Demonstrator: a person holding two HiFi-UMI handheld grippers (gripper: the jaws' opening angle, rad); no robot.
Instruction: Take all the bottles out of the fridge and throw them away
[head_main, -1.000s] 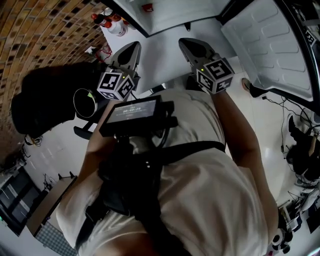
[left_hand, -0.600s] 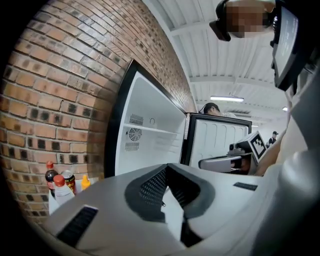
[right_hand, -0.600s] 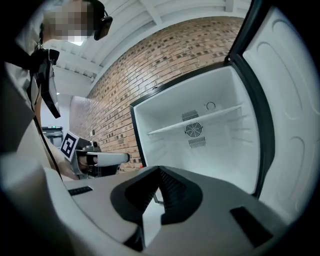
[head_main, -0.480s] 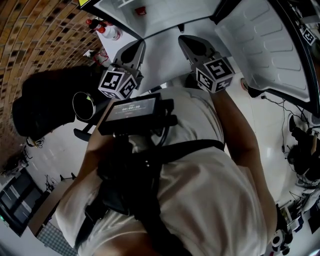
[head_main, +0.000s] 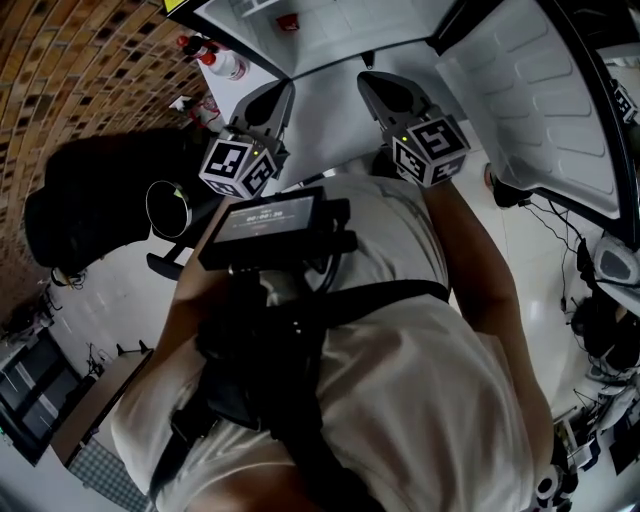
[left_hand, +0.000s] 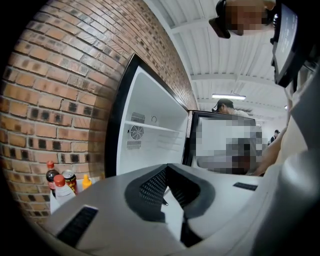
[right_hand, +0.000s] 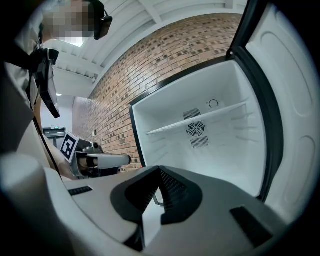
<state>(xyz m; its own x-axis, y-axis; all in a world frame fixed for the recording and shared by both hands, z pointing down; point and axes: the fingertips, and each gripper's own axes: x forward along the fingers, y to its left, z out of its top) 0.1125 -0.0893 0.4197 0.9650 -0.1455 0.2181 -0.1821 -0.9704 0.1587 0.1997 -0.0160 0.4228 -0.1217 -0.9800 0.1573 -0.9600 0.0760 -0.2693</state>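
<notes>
The fridge (head_main: 330, 25) stands open ahead of me, and the part of its white inside (right_hand: 200, 135) that I see holds one shelf and no bottle. Its door (head_main: 530, 100) swings out to the right. Left of the fridge, by the brick wall, stand a dark bottle with a red cap (left_hand: 51, 176), a clear bottle with a red cap (left_hand: 61, 190) and a can (left_hand: 71, 180). My left gripper (head_main: 270, 100) and right gripper (head_main: 385, 95) are held side by side before the fridge. Both are shut with nothing between the jaws (left_hand: 166, 169) (right_hand: 160, 171).
A brick wall (left_hand: 65, 90) runs along the left. A large black object (head_main: 90, 210) with a round green-rimmed opening (head_main: 170, 208) sits low at my left. Cables and gear (head_main: 600, 300) lie on the floor at the right. A person stands behind the fridge door.
The head view has shifted a little, so the fridge and the bottles beside it sit slightly differently in frame. Both grippers stay shut and keep almost the same place.
</notes>
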